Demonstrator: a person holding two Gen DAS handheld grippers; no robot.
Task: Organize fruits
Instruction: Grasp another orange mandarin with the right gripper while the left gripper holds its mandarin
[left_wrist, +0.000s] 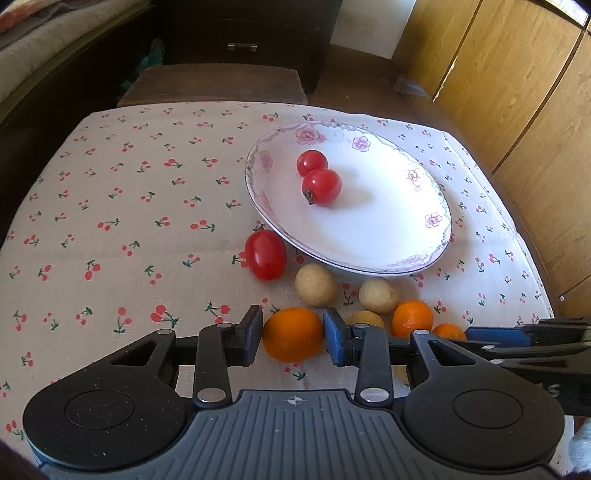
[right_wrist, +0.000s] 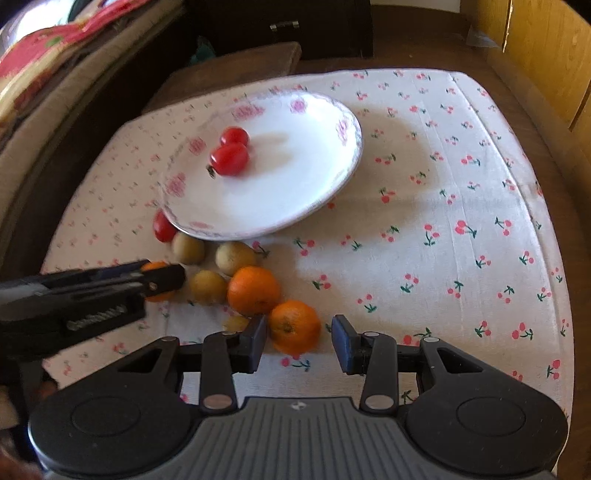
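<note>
Right under your left wrist camera, the left gripper (left_wrist: 293, 338) has an orange (left_wrist: 292, 334) sitting square between its fingers, the pads just at the fruit's left and right flanks; whether they're pressing yet you can't quite tell, but the jaws are closed in to the fruit's width. The orange's long axis runs left-right, straight across the gap, so the squeeze falls along it. Beyond it lie pale round fruits (left_wrist: 316, 285), a loose tomato (left_wrist: 265, 254) touching the near-left rim of the plate (left_wrist: 399, 229), and two tomatoes (left_wrist: 321, 186) already on it, far and slightly right of your gripper. Now the right wrist view: the right gripper (right_wrist: 299, 341) stands apart, jaws wide, and a second orange (right_wrist: 294, 326) sits in the gap, hugging the left finger with clear space on its right. A third orange (right_wrist: 253, 290) is just beyond, touching it. The plate (right_wrist: 332, 177) lies far and left here, so your right hand has the longer reach across.
</note>
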